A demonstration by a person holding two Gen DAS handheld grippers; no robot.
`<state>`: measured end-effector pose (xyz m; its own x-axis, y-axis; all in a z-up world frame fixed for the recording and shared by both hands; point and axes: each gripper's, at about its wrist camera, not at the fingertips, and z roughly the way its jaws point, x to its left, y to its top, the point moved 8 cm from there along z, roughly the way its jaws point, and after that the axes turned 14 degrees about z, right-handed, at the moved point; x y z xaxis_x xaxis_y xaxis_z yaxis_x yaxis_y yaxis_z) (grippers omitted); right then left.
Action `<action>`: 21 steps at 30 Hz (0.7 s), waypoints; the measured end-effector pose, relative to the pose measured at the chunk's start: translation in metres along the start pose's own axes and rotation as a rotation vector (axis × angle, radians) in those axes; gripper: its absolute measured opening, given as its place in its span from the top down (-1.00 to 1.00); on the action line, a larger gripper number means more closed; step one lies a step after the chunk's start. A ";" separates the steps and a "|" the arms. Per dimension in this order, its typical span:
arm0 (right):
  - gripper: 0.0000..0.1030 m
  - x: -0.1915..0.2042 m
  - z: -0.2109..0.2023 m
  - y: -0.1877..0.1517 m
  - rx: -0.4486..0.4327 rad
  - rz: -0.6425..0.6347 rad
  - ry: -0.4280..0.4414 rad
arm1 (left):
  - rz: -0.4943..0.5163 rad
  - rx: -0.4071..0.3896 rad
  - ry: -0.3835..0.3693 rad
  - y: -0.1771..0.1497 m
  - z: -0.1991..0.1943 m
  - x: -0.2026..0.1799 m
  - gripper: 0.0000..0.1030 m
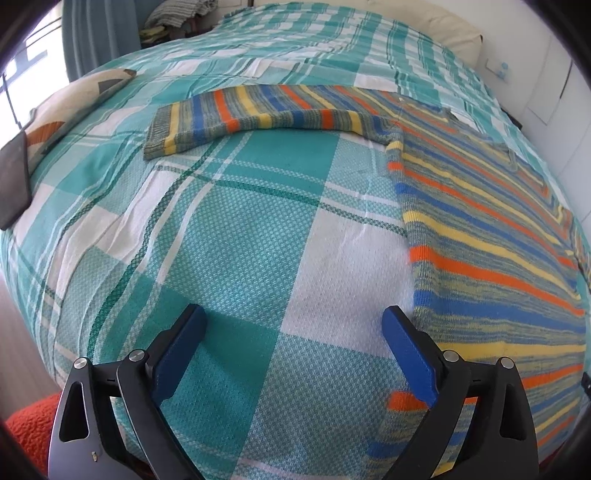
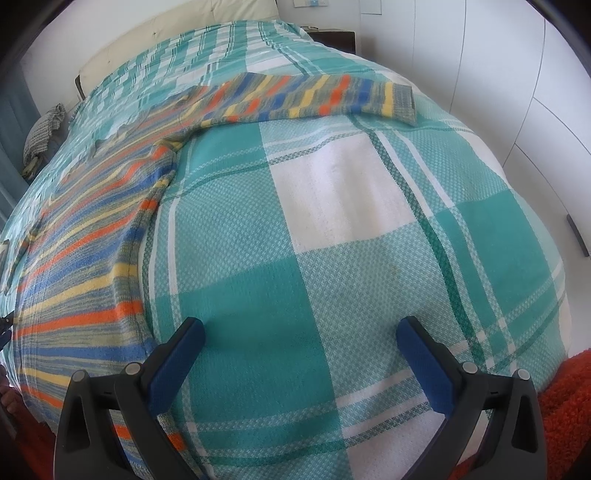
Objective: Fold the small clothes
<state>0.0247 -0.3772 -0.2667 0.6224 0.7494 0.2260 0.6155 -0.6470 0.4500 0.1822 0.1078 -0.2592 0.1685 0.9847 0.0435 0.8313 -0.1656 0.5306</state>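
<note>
A small striped sweater (image 1: pixel 491 236) in orange, blue, yellow and grey lies flat on the teal-and-white checked bedspread (image 1: pixel 258 229). One sleeve (image 1: pixel 258 114) stretches out to the left in the left wrist view. In the right wrist view the sweater body (image 2: pixel 85 258) fills the left side and its other sleeve (image 2: pixel 314 98) reaches right. My left gripper (image 1: pixel 295 314) stands open just left of the sweater's side edge, with only bedspread between its blue pads. My right gripper (image 2: pixel 301 325) is open too, just right of the sweater's opposite edge, over bare bedspread (image 2: pixel 369 221).
A patterned pillow (image 1: pixel 74 103) and a dark flat object (image 1: pixel 14 177) lie at the bed's left. Cream headboard (image 1: pixel 424 22) at the far end. Orange rug (image 2: pixel 565 406) below the bed's near edge. White cupboards (image 2: pixel 498 74) on the right, a nightstand (image 2: pixel 332 37) beyond.
</note>
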 end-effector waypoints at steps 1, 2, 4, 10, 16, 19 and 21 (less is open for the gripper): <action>-1.00 0.000 0.000 -0.001 -0.002 -0.005 -0.005 | 0.004 0.002 0.002 0.000 0.000 -0.001 -0.89; -1.00 0.000 0.001 -0.001 -0.005 -0.010 -0.010 | 0.007 0.003 0.004 0.000 0.001 -0.001 -0.90; -1.00 0.001 0.001 -0.002 -0.009 -0.019 -0.019 | 0.010 0.006 0.004 0.000 0.001 -0.001 -0.91; -1.00 0.000 0.001 -0.003 -0.017 -0.027 -0.029 | 0.015 0.009 0.010 -0.001 0.001 -0.001 -0.92; -1.00 0.003 0.002 -0.003 -0.022 -0.033 -0.038 | 0.016 0.011 0.011 -0.001 0.001 -0.002 -0.92; -1.00 0.002 0.002 -0.003 -0.022 -0.034 -0.039 | 0.016 0.011 0.011 -0.002 0.002 -0.001 -0.92; -1.00 0.002 0.002 -0.003 -0.022 -0.034 -0.039 | 0.016 0.011 0.012 -0.002 0.001 -0.001 -0.92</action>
<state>0.0253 -0.3742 -0.2692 0.6195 0.7648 0.1766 0.6263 -0.6173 0.4762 0.1814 0.1066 -0.2614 0.1759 0.9824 0.0622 0.8343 -0.1823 0.5202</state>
